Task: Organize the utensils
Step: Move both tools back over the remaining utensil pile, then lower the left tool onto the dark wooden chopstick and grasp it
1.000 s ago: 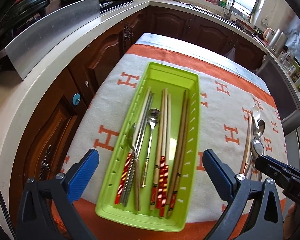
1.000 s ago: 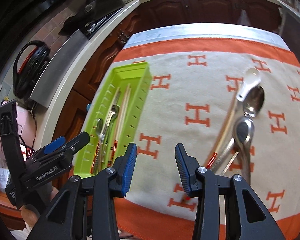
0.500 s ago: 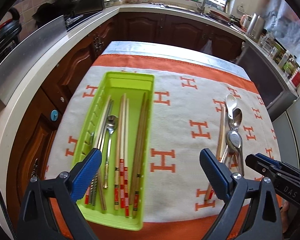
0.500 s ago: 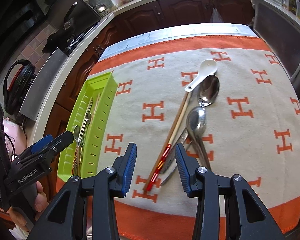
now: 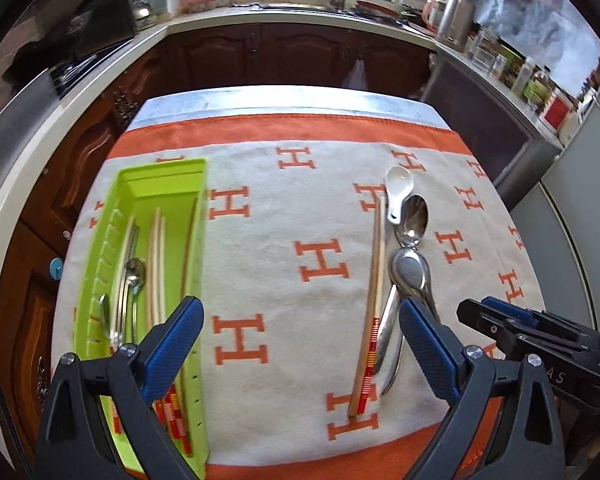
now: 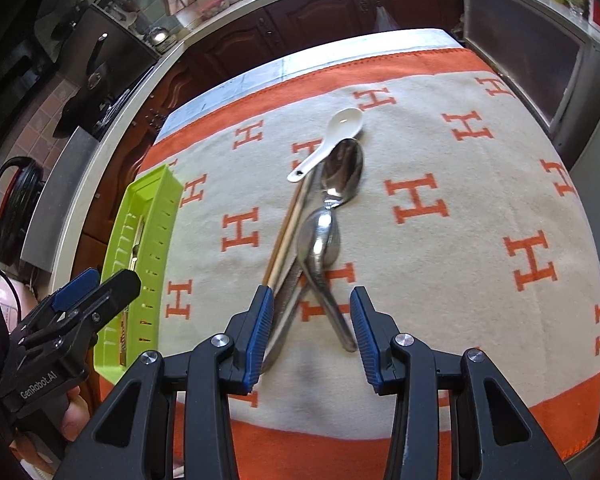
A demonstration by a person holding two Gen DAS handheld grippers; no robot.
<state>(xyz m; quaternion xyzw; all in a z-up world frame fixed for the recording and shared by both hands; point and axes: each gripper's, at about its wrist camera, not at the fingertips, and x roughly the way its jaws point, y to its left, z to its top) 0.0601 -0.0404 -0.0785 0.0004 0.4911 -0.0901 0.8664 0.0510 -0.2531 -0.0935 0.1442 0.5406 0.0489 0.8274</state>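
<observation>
Kitchen; orange-lettered cloth [image 5: 284, 280] over table, green tray [image 5: 148, 184] left; both grippers' jaws apart, empty.

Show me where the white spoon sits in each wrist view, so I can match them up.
Left wrist: the white spoon lies right of centre on the cloth, bowl toward the far edge, at the far end of the loose pile.
Right wrist: the white spoon lies above centre, bowl up and right, handle down and left.
Shared landmark: the green tray at the cloth's left edge.

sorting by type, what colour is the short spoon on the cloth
White, seen best in the right wrist view.
</observation>
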